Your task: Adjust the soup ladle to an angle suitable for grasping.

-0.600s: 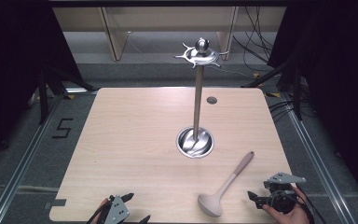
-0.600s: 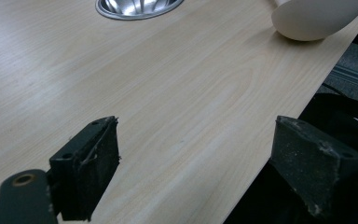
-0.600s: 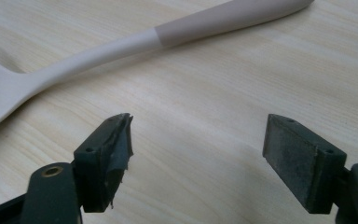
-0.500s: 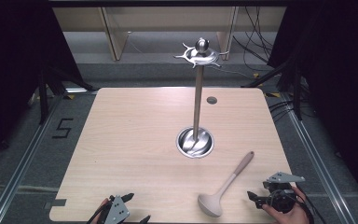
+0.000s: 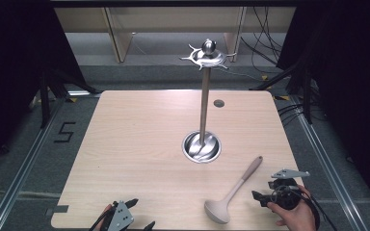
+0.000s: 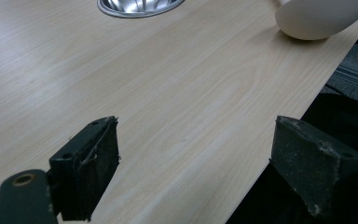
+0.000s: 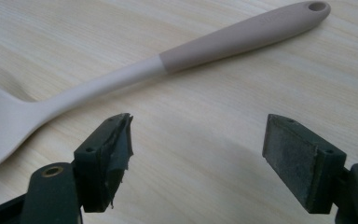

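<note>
A cream ladle [image 5: 234, 188] with a taupe handle lies flat at the table's front right, bowl toward the front edge. My right gripper [image 5: 263, 190] is held in a hand just right of it, open and empty. In the right gripper view the ladle [image 7: 168, 65] lies across the wood just beyond the gripper [image 7: 198, 149], apart from the jaws. My left gripper [image 5: 142, 214] stands open at the front left edge. In the left gripper view its jaws straddle the table's edge [image 6: 196, 158], and the ladle's bowl [image 6: 321, 16] sits far ahead.
A tall metal utensil stand [image 5: 203, 106] rises from a round dish base [image 5: 201, 146] in the table's middle, with hooks at its top [image 5: 207, 55]. A small dark hole [image 5: 218, 103] marks the far right of the table [image 5: 125, 139]. Dark curtains flank both sides.
</note>
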Tool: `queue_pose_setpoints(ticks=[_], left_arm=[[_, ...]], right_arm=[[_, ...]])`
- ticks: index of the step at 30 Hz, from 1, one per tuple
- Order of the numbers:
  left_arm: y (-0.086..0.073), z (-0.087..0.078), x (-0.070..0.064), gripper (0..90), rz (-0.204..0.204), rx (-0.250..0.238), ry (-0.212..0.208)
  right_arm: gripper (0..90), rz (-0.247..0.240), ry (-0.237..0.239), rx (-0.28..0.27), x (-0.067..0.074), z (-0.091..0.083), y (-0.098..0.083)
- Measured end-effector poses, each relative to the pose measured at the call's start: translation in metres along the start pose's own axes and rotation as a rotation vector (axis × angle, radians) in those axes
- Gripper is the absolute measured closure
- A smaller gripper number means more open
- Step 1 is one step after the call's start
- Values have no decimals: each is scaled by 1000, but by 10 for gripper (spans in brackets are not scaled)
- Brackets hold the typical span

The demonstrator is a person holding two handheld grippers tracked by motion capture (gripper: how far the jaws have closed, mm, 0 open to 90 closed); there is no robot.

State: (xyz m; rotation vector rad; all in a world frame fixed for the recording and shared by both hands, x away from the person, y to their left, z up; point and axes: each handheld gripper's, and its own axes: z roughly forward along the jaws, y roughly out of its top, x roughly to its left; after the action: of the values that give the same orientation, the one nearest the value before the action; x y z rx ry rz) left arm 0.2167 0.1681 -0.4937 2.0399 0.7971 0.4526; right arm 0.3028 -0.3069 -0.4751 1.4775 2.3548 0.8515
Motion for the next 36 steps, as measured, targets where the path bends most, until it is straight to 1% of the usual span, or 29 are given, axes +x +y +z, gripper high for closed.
queue_pose_setpoints(ticks=[1, 2, 3, 4, 6, 9, 10, 12, 13, 14, 16, 17, 18, 20, 21, 22, 23, 24, 25, 26, 27, 28, 29, 30, 31, 32, 33, 34, 36], left_arm=[[0, 1, 0, 147, -1, -8, 10], [0, 1, 0, 147, 6, -7, 8], [0, 1, 0, 147, 6, -7, 8], [0, 1, -1, 147, -9, -17, 6], [0, 0, -1, 148, 3, -7, 7], [1, 0, 0, 147, 0, 4, 1], [1, -1, 0, 147, 2, 3, 0], [2, -2, 2, 147, 29, 13, 11], [2, -2, 2, 147, 29, 13, 11], [2, -2, 2, 147, 44, 14, 9], [1, -2, 2, 147, 35, 15, 4], [1, -1, 0, 147, 18, 8, 12], [1, -1, 0, 147, 2, -2, 4], [1, -2, 1, 147, 25, -8, 4], [1, -2, 1, 147, 25, -8, 4], [1, -2, 3, 147, 46, 13, 8], [1, -2, 3, 147, 46, 13, 8], [2, -2, 2, 147, 45, 13, 9], [2, -2, 2, 147, 45, 13, 9], [2, -2, 2, 147, 42, 10, 7], [1, -1, 1, 147, 25, -7, 4], [1, -1, -1, 147, -3, -7, 5], [1, -2, 2, 147, 30, 10, 9], [1, -1, 0, 147, 12, -3, 9], [1, -1, 0, 147, 12, -3, 9], [0, 0, 0, 147, -1, -10, 7], [0, 0, 0, 147, -1, -10, 7], [1, 0, 1, 147, 15, -11, 6], [1, 0, 0, 147, 5, -15, -4]], right_arm=[[248, 47, 15, 21, 3, 0, 2], [248, 67, 19, 16, 5, 3, 5], [248, 67, 19, 16, 5, 3, 5], [245, 67, 18, 25, 5, 4, 8], [237, 73, 23, -5, 5, 8, 12], [231, 77, 24, 2, 6, 10, 17], [228, 69, 22, 48, 5, 8, 20], [227, 90, 32, 43, 7, 13, 25], [227, 90, 32, 43, 7, 13, 25], [226, 83, 36, 48, 7, 14, 26], [220, 91, 31, 32, 7, 19, 31], [220, 81, 30, 73, 7, 19, 34], [223, 79, 20, 65, 8, 23, 37], [223, 76, 16, 72, 9, 26, 39], [223, 76, 16, 72, 9, 26, 39], [224, 63, 24, 75, 8, 28, 42], [224, 63, 24, 75, 8, 28, 42], [216, 65, 18, 114, 8, 30, 44], [216, 65, 18, 114, 8, 30, 44], [213, 72, 6, 115, 9, 31, 45], [213, 114, 10, 128, 12, 33, 47], [210, 101, 7, 137, 11, 34, 49], [203, 97, -3, 129, 11, 36, 49], [190, 136, -10, 137, 14, 40, 52], [190, 136, -10, 137, 14, 40, 52], [189, 166, -26, 159, 15, 43, 55], [189, 166, -26, 159, 15, 43, 55], [188, 177, -38, 162, 14, 46, 57], [190, 180, -31, 170, 14, 46, 58]])
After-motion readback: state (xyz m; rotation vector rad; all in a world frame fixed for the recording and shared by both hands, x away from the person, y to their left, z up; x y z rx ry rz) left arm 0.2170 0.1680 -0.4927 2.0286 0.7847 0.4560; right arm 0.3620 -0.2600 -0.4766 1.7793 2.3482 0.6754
